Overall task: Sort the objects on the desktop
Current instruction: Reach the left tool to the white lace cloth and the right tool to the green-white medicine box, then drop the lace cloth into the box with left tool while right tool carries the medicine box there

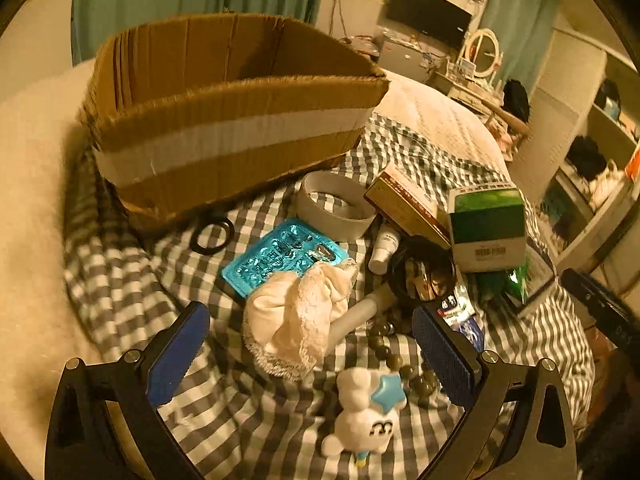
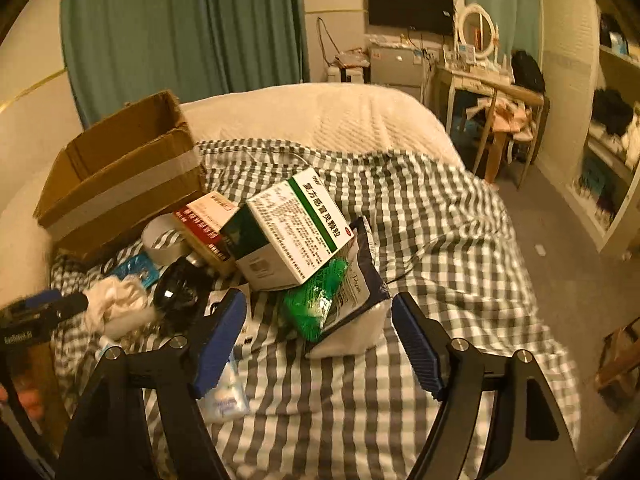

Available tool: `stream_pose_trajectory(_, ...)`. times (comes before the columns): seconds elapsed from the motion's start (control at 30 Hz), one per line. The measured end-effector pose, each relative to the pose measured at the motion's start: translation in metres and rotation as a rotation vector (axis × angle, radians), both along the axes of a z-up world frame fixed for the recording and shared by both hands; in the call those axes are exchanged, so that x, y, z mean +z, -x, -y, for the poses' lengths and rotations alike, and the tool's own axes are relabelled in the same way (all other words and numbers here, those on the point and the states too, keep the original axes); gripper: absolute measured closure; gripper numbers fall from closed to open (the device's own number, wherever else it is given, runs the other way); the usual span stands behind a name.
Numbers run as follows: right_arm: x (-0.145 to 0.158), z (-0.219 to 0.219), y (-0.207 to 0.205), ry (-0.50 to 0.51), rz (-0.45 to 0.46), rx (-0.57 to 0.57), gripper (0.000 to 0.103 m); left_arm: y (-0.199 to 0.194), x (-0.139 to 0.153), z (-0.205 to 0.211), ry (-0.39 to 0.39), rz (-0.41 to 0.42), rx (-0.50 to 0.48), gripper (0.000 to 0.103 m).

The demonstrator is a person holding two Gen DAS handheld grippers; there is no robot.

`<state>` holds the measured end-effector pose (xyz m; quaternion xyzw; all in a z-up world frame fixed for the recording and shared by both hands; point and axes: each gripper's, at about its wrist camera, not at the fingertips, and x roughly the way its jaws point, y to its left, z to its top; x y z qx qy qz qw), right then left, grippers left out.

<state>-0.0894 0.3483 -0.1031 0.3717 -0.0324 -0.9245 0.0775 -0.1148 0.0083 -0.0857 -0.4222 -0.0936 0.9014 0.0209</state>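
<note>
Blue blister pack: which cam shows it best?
Left wrist. The blue blister pack lies in the open beyond the tongs, only its near corner under the white cloth. Right wrist catches just a small blue sliver at the pile's left edge.

Half buried under the green-and-white box: red box, green packet. Small print on that box unreadable.

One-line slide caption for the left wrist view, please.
Open left gripper hovers over white cloth amid clutter near cardboard box.
</note>
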Motion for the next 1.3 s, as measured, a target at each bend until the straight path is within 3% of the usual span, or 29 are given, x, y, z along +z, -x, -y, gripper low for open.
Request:
stream_pose_trajectory(0.07, -0.001, 0.007, 0.012, 0.031, -0.014, 0.038, 0.028, 0.009, -0.009, -0.001, 0.007, 0.022, -0.001, 0.0)
stream_pose_trajectory(0.2, 0.013, 0.033, 0.039, -0.033, -0.156, 0.179, 0.003, 0.018, -0.026, -0.008, 0.08, 0.076, -0.031, 0.0)
stream_pose_trajectory(0.27, 0.016, 0.04, 0.055, -0.106, -0.195, 0.256, 0.0, 0.02, -0.032, -0.009, 0.086, 0.108, -0.049, 0.002)
stream_pose_trajectory(0.33, 0.013, 0.04, 0.075, -0.119, -0.17, 0.315, 0.0, 0.023, -0.034, -0.008, 0.066, 0.129, -0.054, 0.009)
stream_pose_trajectory(0.43, 0.006, 0.031, 0.097, -0.044, -0.111, 0.374, 0.0, 0.028, -0.035, -0.009, 0.043, 0.147, -0.075, 0.012)
stream_pose_trajectory(0.5, -0.001, 0.03, 0.108, -0.022, -0.084, 0.406, 0.0, 0.029, -0.034, -0.012, 0.043, 0.152, -0.094, 0.026)
stream_pose_trajectory(0.67, -0.023, 0.039, 0.124, -0.058, -0.026, 0.453, 0.0, 0.037, -0.041, -0.015, 0.056, 0.183, -0.116, 0.043)
stream_pose_trajectory(0.77, -0.034, 0.049, 0.123, -0.08, 0.016, 0.492, 0.0, 0.038, -0.041, -0.017, 0.072, 0.186, -0.135, 0.065)
stream_pose_trajectory(0.83, -0.033, 0.05, 0.119, -0.111, 0.006, 0.481, 0.007, 0.039, -0.039, -0.018, 0.057, 0.187, -0.145, 0.076)
stream_pose_trajectory(0.9, -0.029, 0.043, 0.117, -0.076, 0.018, 0.451, 0.008, 0.039, -0.036, -0.02, 0.075, 0.174, -0.147, 0.083)
stream_pose_trajectory(1.07, -0.003, 0.018, 0.092, -0.008, -0.029, 0.321, 0.009, 0.032, -0.019, -0.02, 0.098, 0.104, -0.141, 0.086)
stream_pose_trajectory(1.3, 0.037, 0.015, 0.033, -0.041, -0.098, 0.212, 0.009, 0.019, 0.018, -0.014, 0.105, -0.006, -0.128, 0.086)
